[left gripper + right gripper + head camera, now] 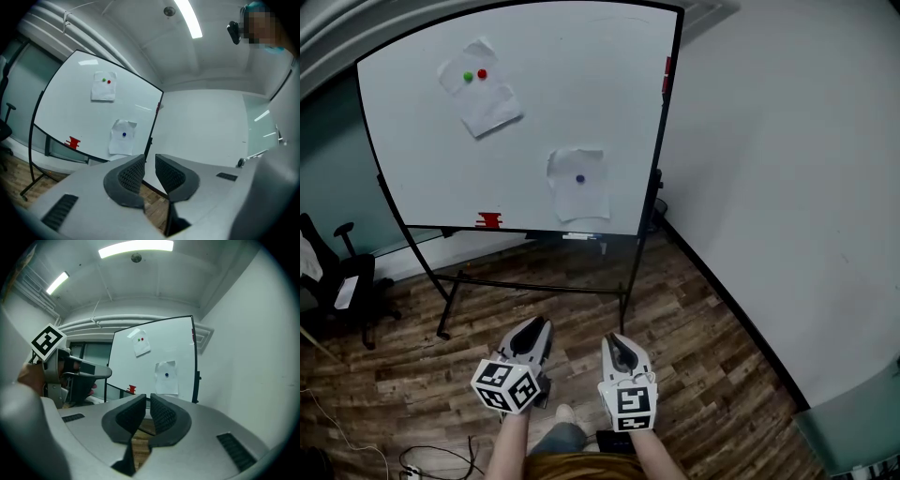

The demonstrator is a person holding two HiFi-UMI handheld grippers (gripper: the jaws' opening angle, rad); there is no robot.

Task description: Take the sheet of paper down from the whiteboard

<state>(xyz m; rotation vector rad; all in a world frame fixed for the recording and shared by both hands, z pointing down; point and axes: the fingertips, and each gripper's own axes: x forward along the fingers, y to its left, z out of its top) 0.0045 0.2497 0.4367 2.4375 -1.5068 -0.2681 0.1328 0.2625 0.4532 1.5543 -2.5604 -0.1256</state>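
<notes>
A whiteboard on a rolling stand faces me across the wood floor. Two sheets of paper hang on it. The lower sheet is pinned by one blue magnet. The upper sheet is crumpled and tilted, under a green and a red magnet. Both grippers are held low and level, well short of the board. My left gripper is open, with nothing between the jaws. My right gripper shows only a narrow slit and is empty.
A red object sits on the board's tray. The stand's legs and crossbar spread over the floor in front of me. A black office chair stands at the left, cables lie near my feet, and a white wall runs along the right.
</notes>
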